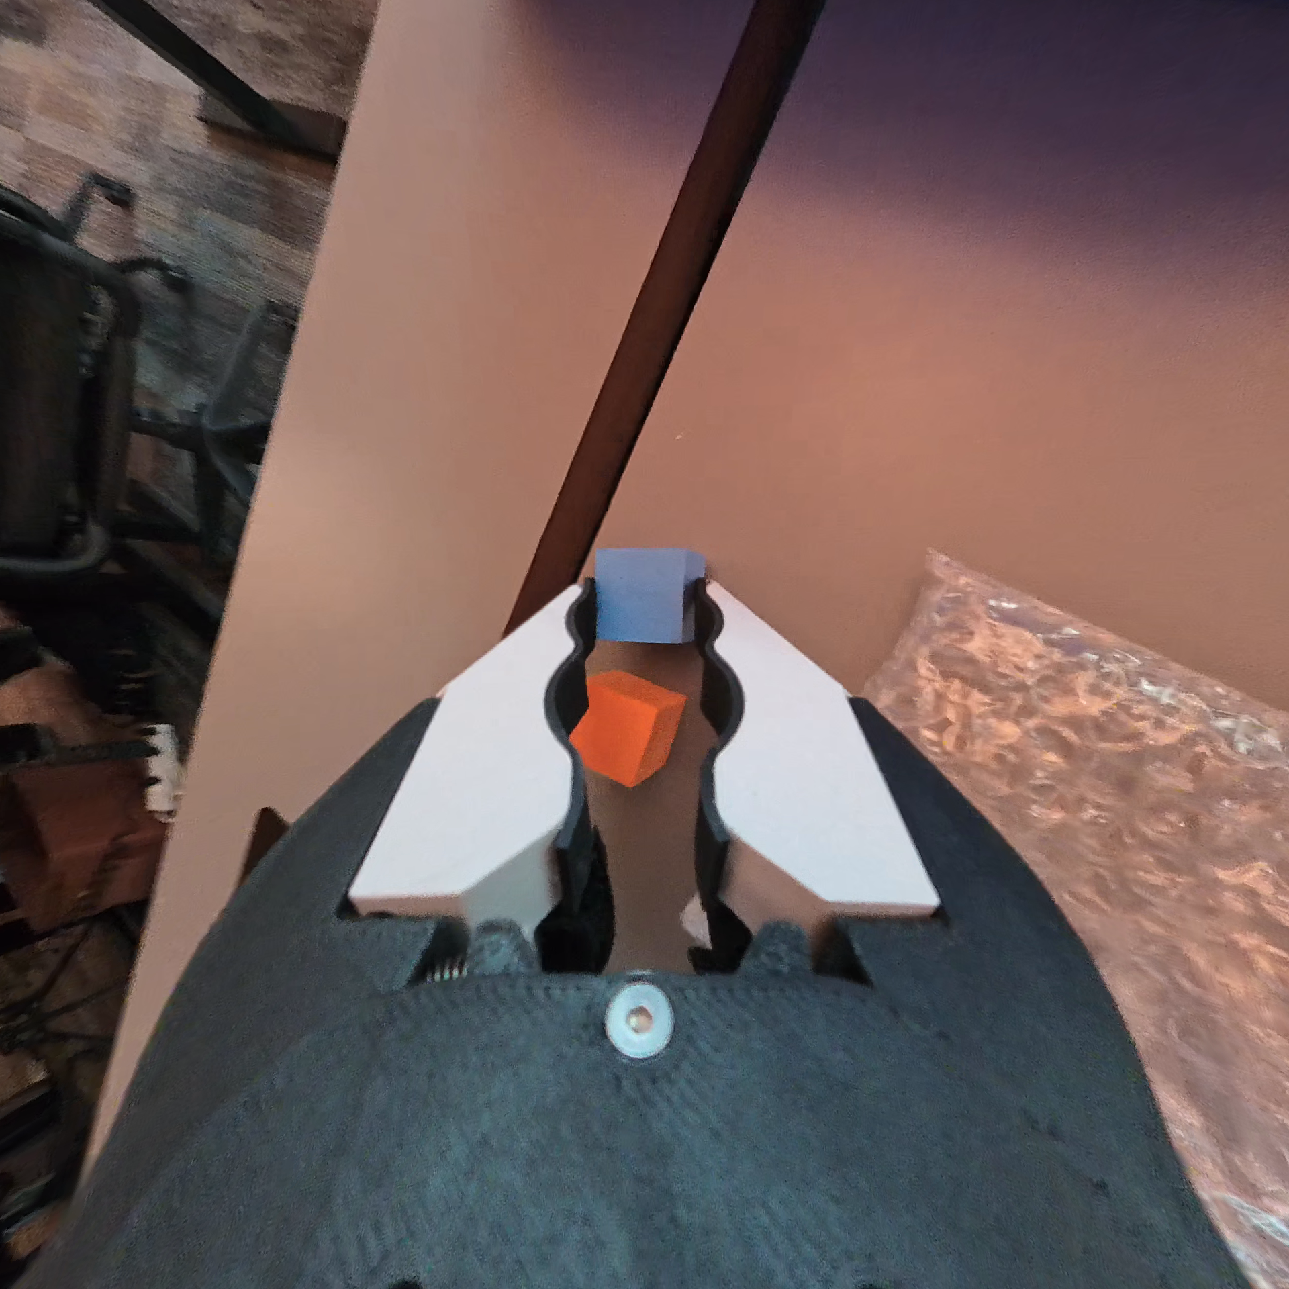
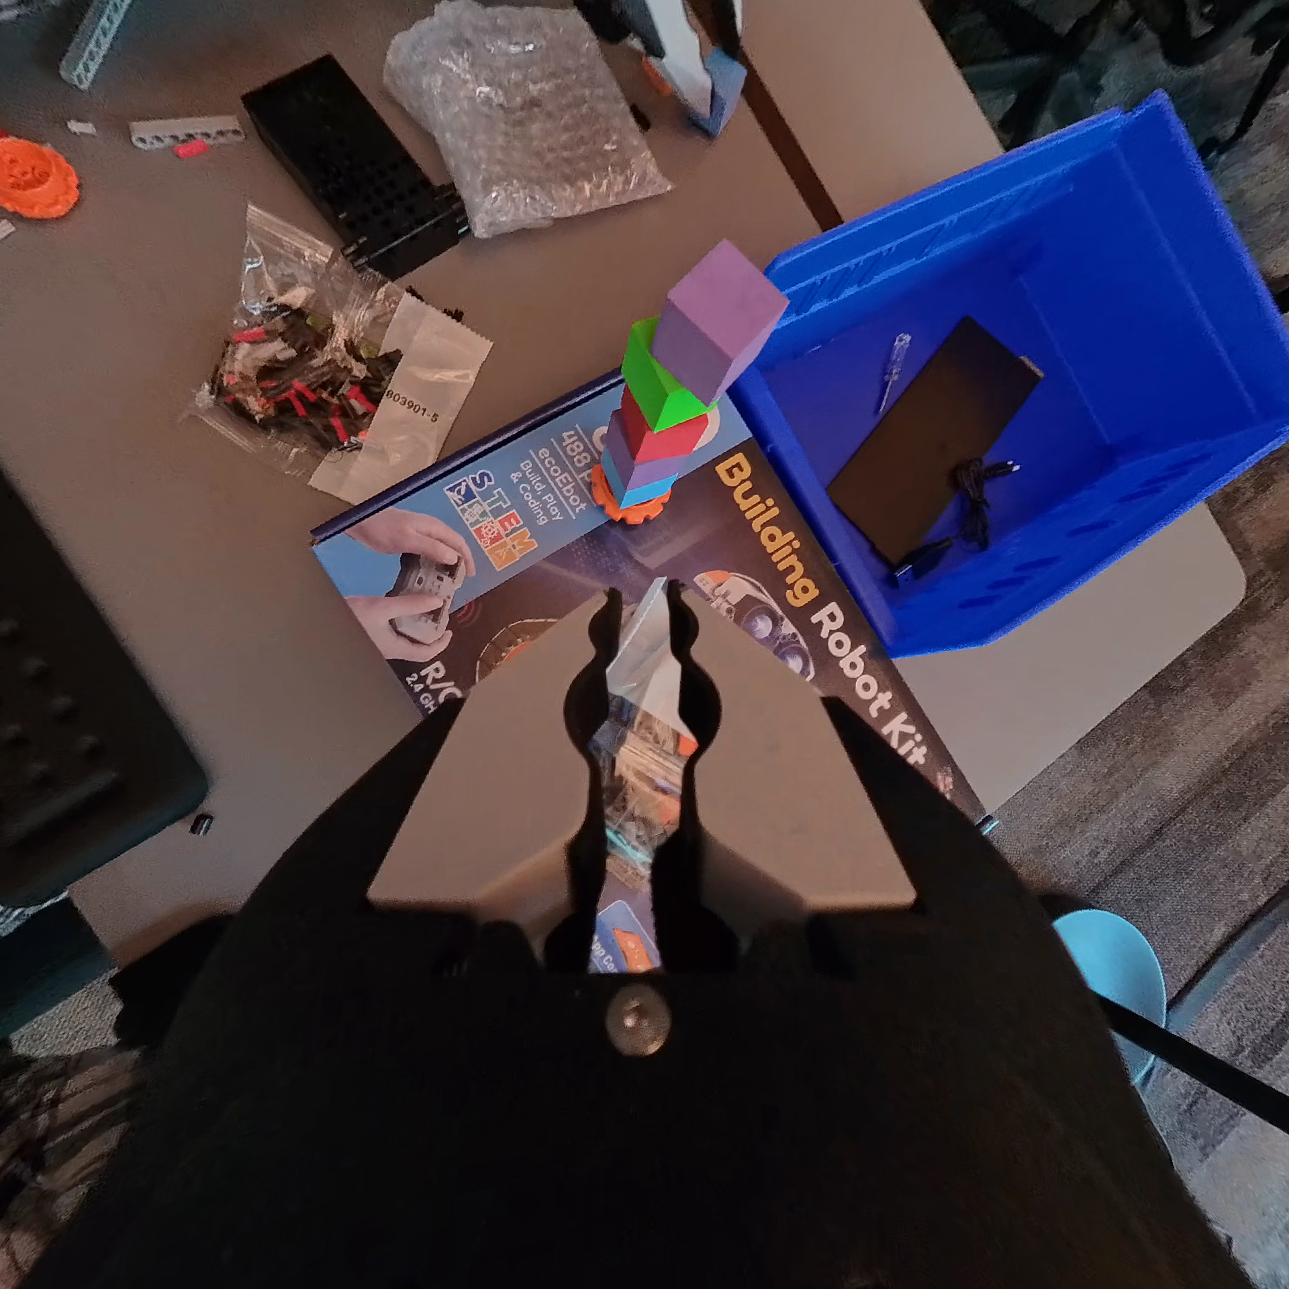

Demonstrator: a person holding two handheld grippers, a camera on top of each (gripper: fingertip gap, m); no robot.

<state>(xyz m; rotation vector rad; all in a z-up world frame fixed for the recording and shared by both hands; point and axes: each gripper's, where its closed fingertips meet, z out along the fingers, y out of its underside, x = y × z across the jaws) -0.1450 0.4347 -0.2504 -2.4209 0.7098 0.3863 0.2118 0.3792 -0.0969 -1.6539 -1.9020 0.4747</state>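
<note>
My left gripper [image 1: 645, 593] is shut on a blue cube [image 1: 645, 596] at its fingertips, held just above the tan table [image 1: 907, 418]. An orange cube [image 1: 628, 725] lies on the table below, seen between the fingers. The right wrist view shows this gripper far off with the blue cube [image 2: 722, 91]. My right gripper [image 2: 642, 593] is shut on a clear plastic bag of small parts [image 2: 645, 697] above a printed kit box [image 2: 558, 558]. A leaning tower of cubes stands on an orange gear [image 2: 628, 503] on the box, with a purple cube [image 2: 718, 321] on top.
A blue bin [image 2: 1116, 244] with a black slab and cable sits right of the tower. Bubble wrap [image 2: 523, 118], a black perforated block [image 2: 349, 160], a bag of parts [image 2: 307, 377] and an orange gear [image 2: 31, 178] lie on the table. A dark seam [image 1: 662, 314] splits it. One gripper's finger ends stand about 40 centimeters off the other's. Between my left fingertips and the dark seam [image 1: 662, 314] there is roughly 9 centimeters.
</note>
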